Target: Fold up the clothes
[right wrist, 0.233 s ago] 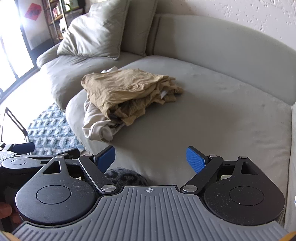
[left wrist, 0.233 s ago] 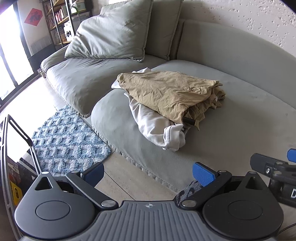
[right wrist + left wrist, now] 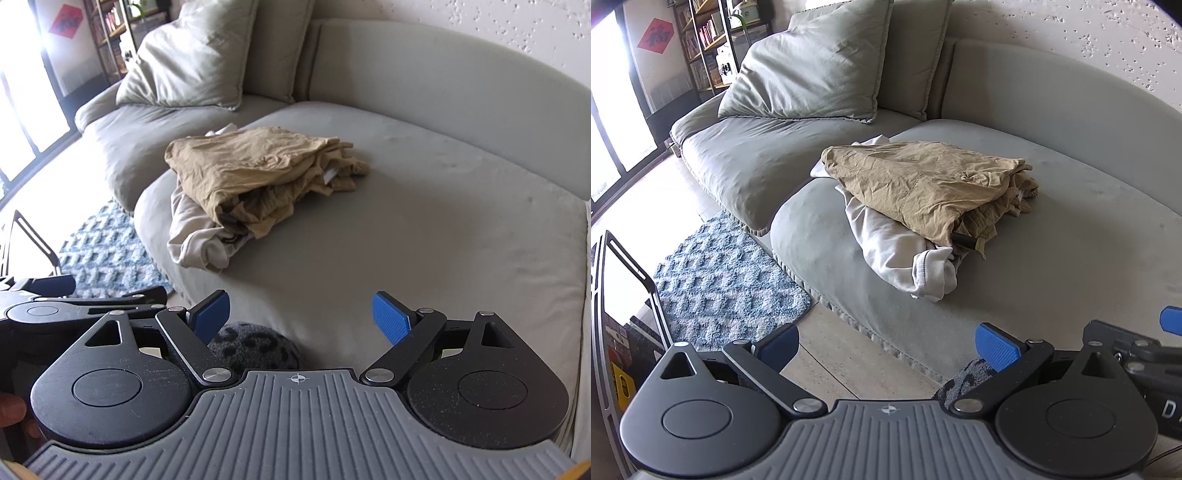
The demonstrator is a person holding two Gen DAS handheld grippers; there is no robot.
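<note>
A folded tan garment lies on top of a white garment near the left edge of the grey sofa seat. The white one's cuffed end hangs out toward the front. My left gripper is open and empty, held over the floor in front of the seat edge. My right gripper is also open and empty, low over the seat's front part, well short of the clothes. Each gripper shows at the edge of the other's view.
Large grey cushions lean on the sofa back at the left. A blue patterned rug lies on the floor. A dark spotted soft item sits just under the grippers. A bookshelf and bright window stand far left.
Both views have shifted very slightly; the clothes lie as before and both grippers stay open.
</note>
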